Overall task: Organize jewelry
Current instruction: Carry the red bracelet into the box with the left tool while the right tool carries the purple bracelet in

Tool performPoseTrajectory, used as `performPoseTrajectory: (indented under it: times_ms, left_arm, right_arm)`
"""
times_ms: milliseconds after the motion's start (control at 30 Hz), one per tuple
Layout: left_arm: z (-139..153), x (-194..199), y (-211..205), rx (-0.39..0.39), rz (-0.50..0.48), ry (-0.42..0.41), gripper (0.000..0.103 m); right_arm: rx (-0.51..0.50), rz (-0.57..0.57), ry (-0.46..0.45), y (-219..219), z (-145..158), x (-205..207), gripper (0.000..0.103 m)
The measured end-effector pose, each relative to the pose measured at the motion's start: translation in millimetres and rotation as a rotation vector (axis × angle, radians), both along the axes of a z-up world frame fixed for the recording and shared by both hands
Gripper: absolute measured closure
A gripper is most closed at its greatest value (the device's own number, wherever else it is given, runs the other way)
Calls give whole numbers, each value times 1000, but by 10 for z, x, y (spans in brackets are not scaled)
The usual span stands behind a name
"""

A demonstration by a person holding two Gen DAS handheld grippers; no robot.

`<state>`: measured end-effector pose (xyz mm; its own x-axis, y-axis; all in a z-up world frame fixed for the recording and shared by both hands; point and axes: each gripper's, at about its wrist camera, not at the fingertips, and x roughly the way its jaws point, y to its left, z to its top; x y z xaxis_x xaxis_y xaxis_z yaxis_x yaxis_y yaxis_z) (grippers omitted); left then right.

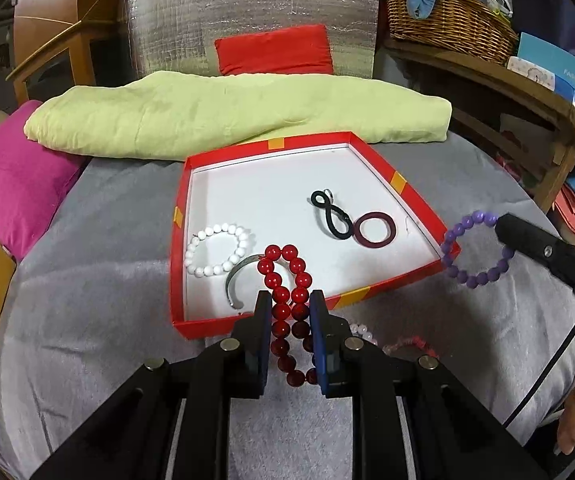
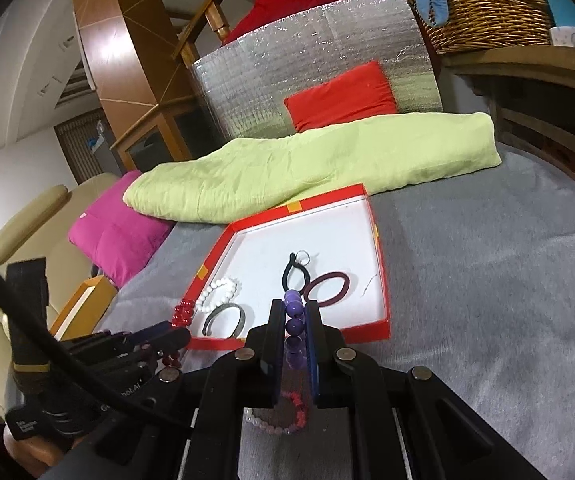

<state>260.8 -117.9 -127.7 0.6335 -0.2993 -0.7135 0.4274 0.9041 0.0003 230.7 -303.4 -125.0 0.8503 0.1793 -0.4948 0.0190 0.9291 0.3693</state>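
My left gripper (image 1: 290,302) is shut on a red bead bracelet (image 1: 287,276), held above the near edge of the red box (image 1: 179,280). My right gripper (image 2: 294,316) is shut on a purple bead bracelet (image 2: 293,312), held beside the box's right corner; the bracelet also shows in the left wrist view (image 1: 472,248). In the box lie a white bead bracelet (image 1: 219,250), a silver cuff (image 1: 236,278), a black looped band (image 1: 329,216) and a dark maroon ring (image 1: 374,229). A pink bead bracelet (image 2: 277,420) lies on the grey blanket below my right gripper.
A folded green quilt (image 1: 227,116) lies behind the box. A magenta cushion (image 1: 11,176) is at the left, a red cushion (image 1: 275,50) against a silver panel behind. A wicker basket (image 1: 447,16) stands on a wooden shelf at the right.
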Motion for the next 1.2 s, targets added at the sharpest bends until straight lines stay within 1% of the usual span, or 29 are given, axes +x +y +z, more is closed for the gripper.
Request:
performPoseTrajectory:
  times_ms: [233, 400, 467, 533, 633, 800, 967, 1200]
  left_arm:
    - [-43, 45, -92, 21, 5, 3, 83]
    - [12, 115, -115, -17, 4, 31, 83]
    - [71, 196, -142, -21, 3, 34, 83]
    - [135, 287, -177, -20, 4, 25, 83]
    - [251, 479, -236, -41, 4, 18, 83]
    - [332, 708, -315, -62, 0, 9, 83]
    - [245, 903, -336, -86, 14, 34, 83]
    - [30, 1044, -417, -59, 18, 69, 83]
  right_arm:
    - [17, -37, -12, -157, 44, 129, 93]
    - [9, -44, -17, -214, 47, 270, 93]
    - [13, -51, -26, -247, 58, 314, 93]
    - [28, -54, -33, -283, 61, 359, 93]
    - [67, -58, -32, -339, 53, 453, 93]
    - [135, -43, -28, -396, 35, 618, 93]
    - [138, -31, -26, -396, 20, 883, 93]
    - [197, -45, 11, -436, -108, 1201, 93]
